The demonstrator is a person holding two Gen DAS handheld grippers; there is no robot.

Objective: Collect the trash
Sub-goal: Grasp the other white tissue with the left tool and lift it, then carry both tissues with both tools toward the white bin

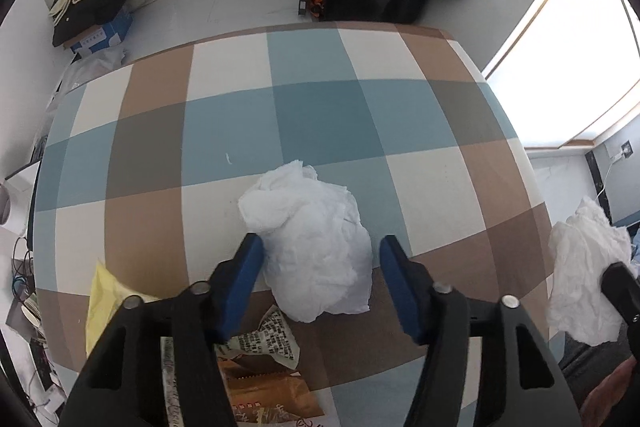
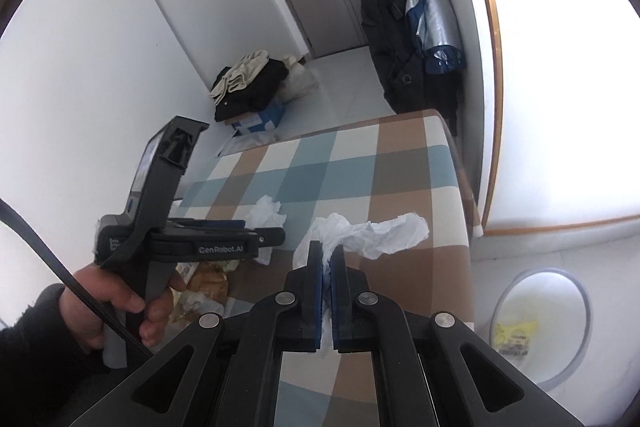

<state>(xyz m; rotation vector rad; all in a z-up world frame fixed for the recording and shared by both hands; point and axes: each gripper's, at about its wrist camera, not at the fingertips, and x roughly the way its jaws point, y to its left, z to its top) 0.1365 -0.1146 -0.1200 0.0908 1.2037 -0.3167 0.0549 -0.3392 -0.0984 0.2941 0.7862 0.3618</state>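
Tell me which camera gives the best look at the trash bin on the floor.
The right wrist view. There the white bin sits on the floor at the lower right, beside the table, its open top facing the camera with a yellow wrapper inside. The left wrist view does not show the bin at all.

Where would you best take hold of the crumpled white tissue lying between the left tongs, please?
Grip the tissue across its bulky middle, coming from above as the left tongs already straddle it. It is a soft, tall wad on the table, so its flanks should squash between the blue pads.
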